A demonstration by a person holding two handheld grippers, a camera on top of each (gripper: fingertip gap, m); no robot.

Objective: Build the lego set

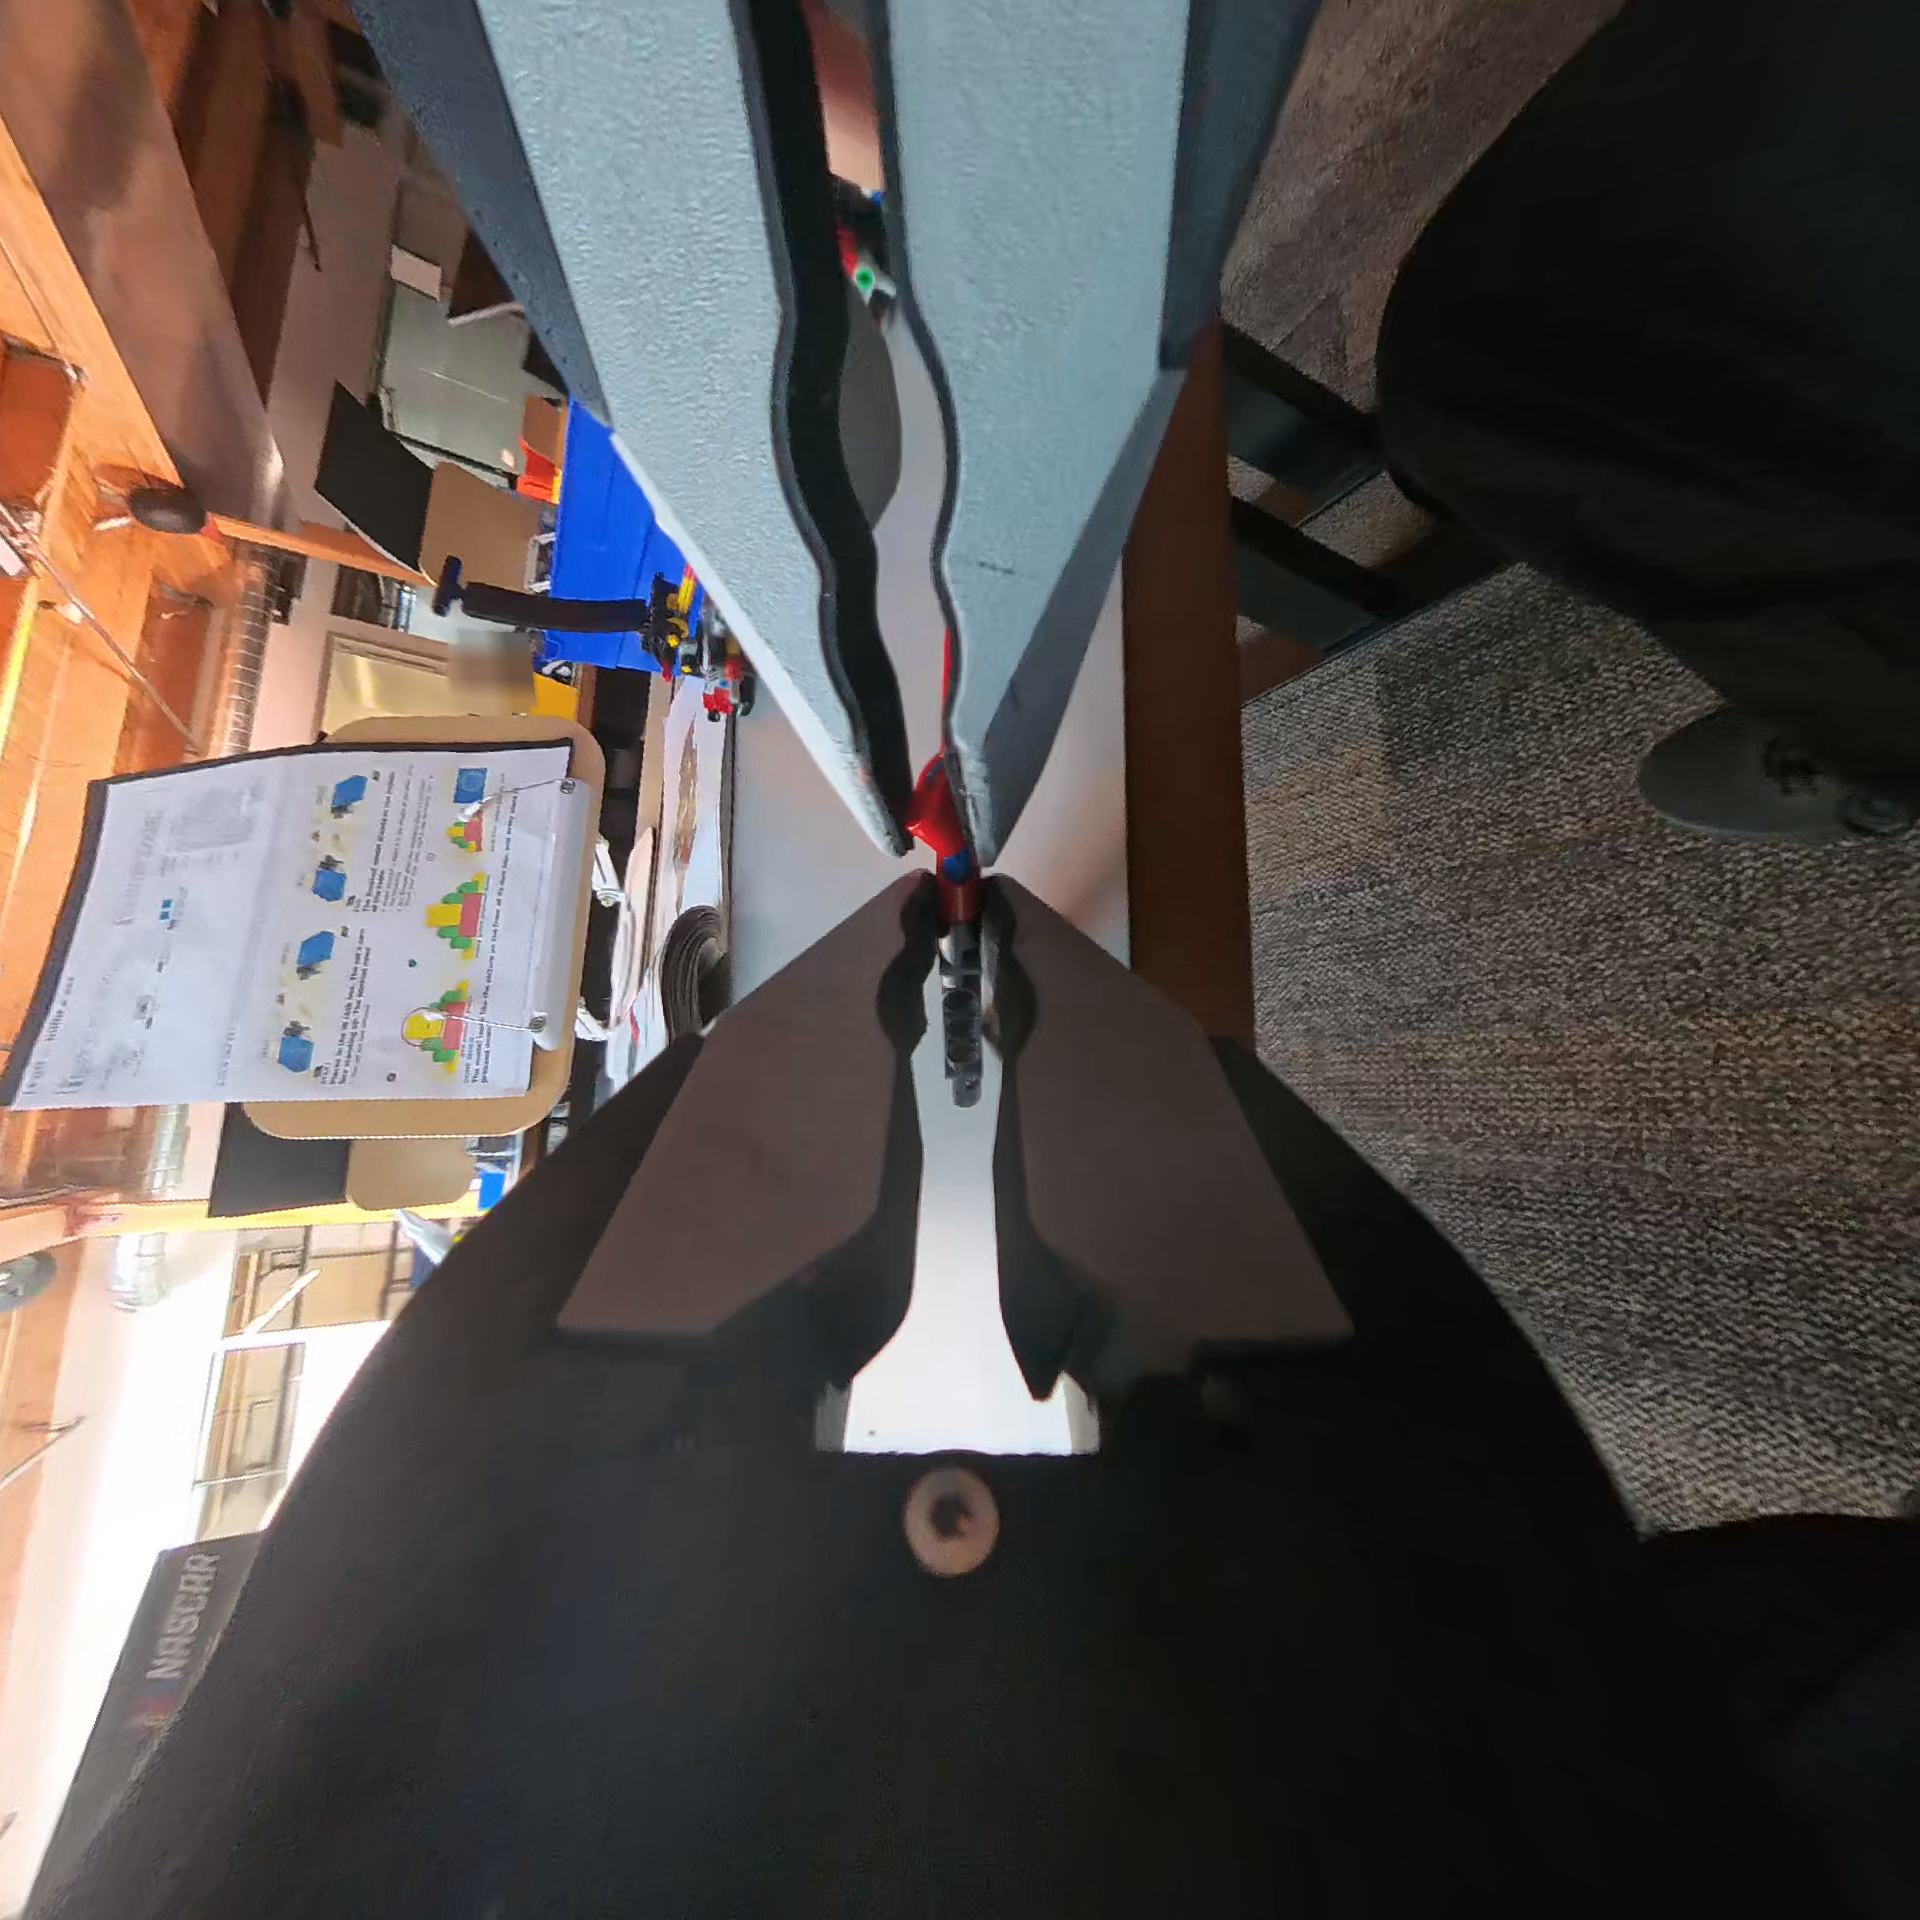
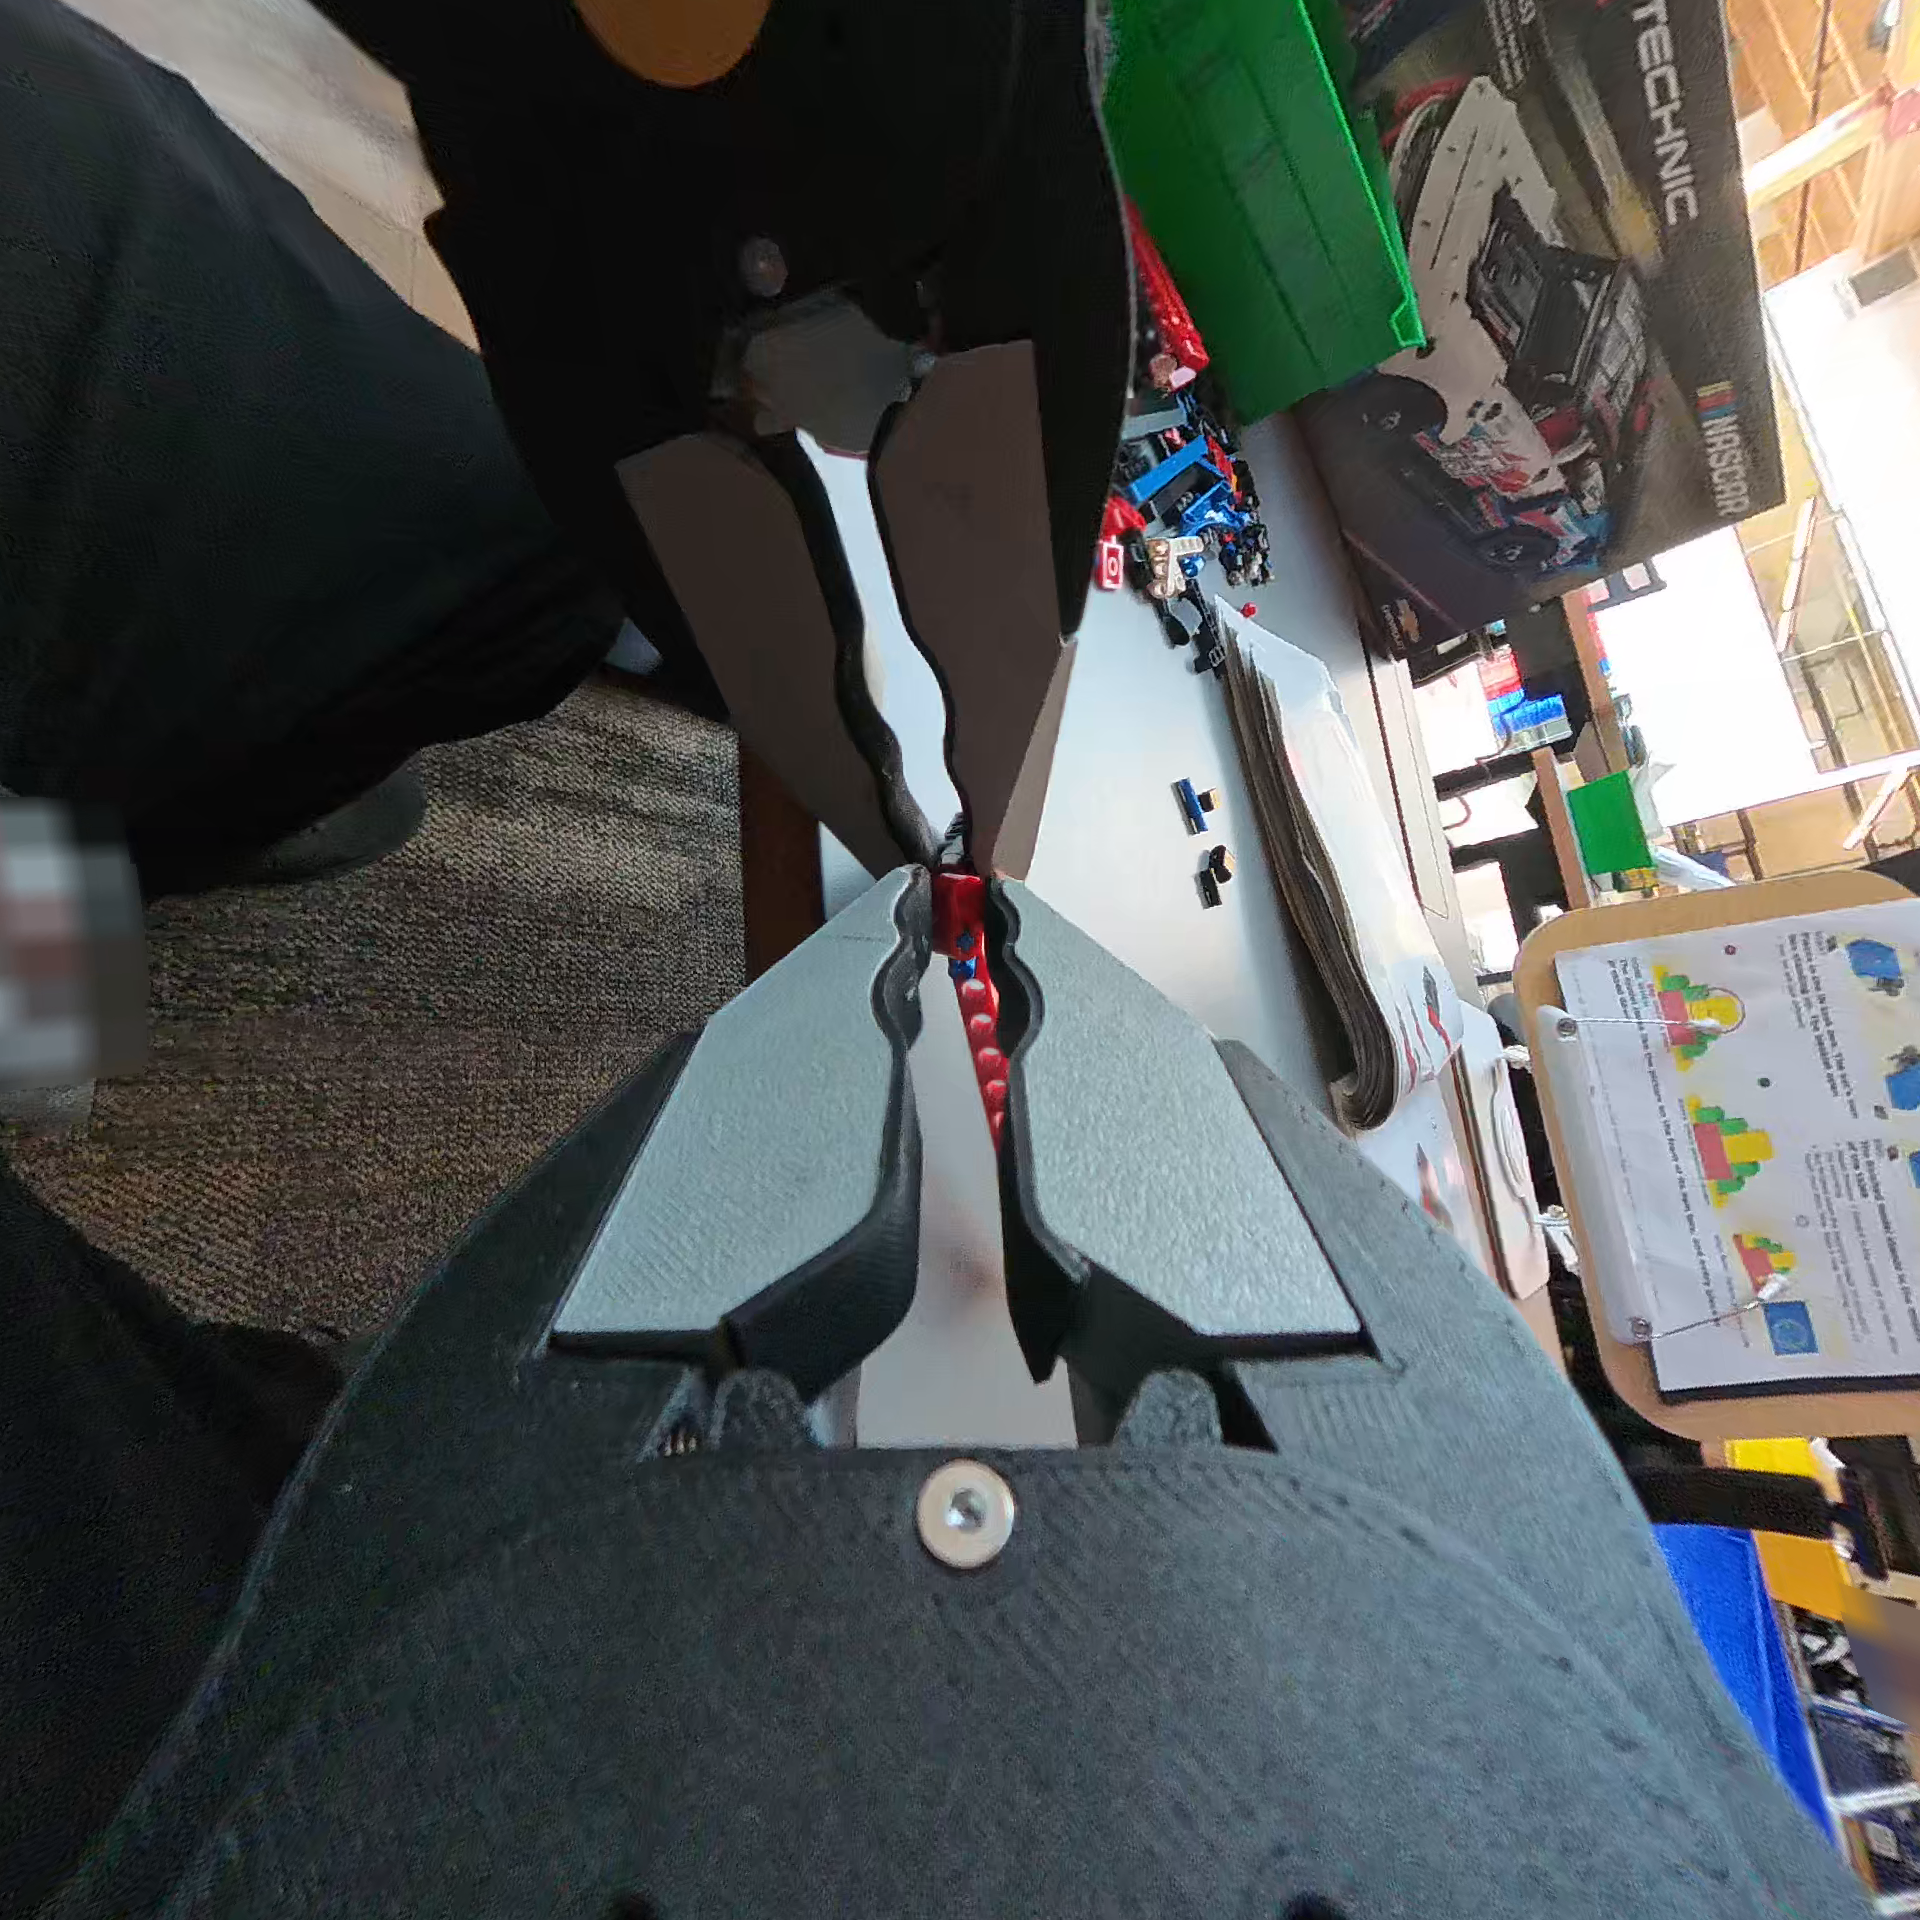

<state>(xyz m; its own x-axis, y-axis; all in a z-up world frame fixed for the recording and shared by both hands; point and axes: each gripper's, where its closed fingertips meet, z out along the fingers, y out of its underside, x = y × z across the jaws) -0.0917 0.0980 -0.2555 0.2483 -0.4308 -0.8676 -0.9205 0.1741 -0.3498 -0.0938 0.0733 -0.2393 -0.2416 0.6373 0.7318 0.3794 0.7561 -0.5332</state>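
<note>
Left wrist view: left hand-held gripper (image 1: 957,902) clamps black beam (image 1: 962,1023); red beam (image 1: 932,805) opposite.

— What lies on the worktop (image 2: 1132,790)?
— A stack of booklets (image 2: 1340,883), with small blue and black building pieces (image 2: 1197,805) just beside it. A green bin (image 2: 1268,197) stands farther off, next to a large box picturing a race car (image 2: 1538,343).
— And off the worktop?
— An instruction sheet on a clipboard (image 1: 312,925), and grey carpet (image 1: 1558,1039) below.
</note>
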